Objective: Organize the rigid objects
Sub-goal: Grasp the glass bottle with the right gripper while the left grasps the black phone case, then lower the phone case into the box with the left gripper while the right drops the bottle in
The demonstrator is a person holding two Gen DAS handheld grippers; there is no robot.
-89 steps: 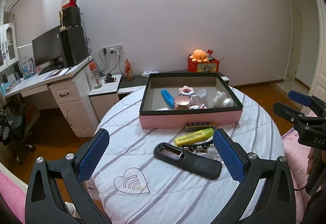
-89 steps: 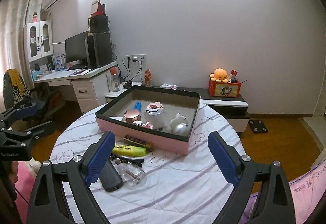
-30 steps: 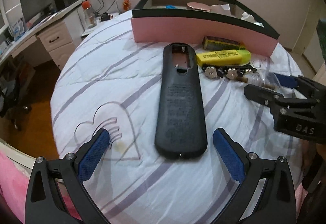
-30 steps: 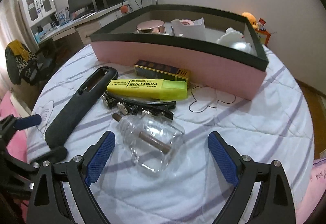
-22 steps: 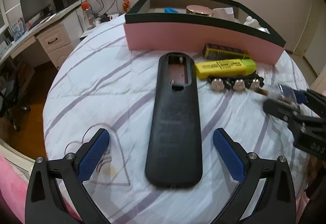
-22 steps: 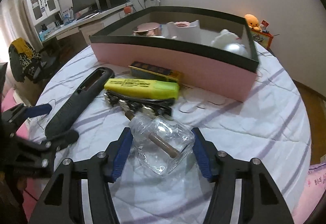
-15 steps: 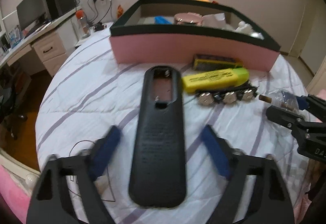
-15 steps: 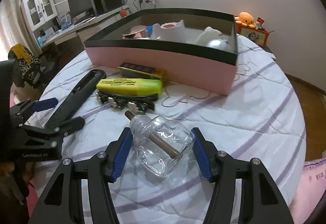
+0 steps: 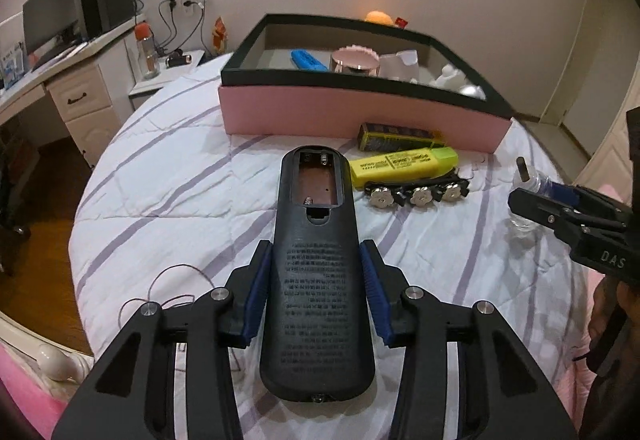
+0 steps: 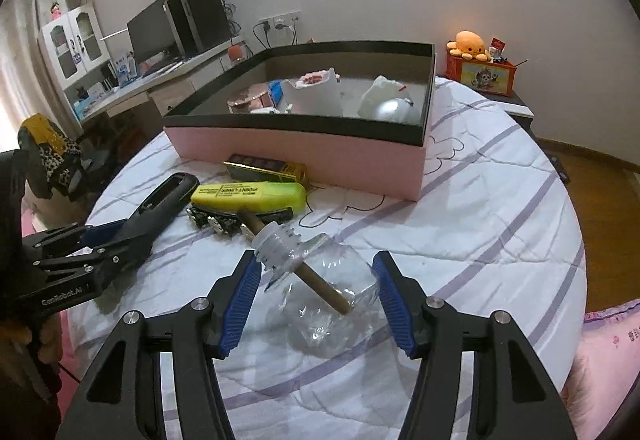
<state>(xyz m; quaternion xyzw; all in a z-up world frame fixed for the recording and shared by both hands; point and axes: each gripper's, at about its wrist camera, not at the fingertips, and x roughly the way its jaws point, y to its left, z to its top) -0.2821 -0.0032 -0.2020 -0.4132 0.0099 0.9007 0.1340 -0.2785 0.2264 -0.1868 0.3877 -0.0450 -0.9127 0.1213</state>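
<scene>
Left tool (image 9: 316, 296) just squeezed shut on black remote (image 9: 316, 272); right tool (image 10: 316, 292) pinching clear bottle (image 10: 320, 280). Both gripped for lifting into pink box (image 10: 296, 156).

Both claws — left claw (image 9: 316, 290), right claw (image 10: 318, 292) — black frames, ribbed blue pads, silver screws.

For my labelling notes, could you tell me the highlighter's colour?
Yellow, with a greener cap; the highlighter shows best in the right wrist view.

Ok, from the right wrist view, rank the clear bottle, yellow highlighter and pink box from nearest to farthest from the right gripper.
1. Clear bottle, between the right gripper's pads.
2. Yellow highlighter, ahead and left, on the quilt.
3. Pink box, farthest back, beyond the highlighter.
</scene>
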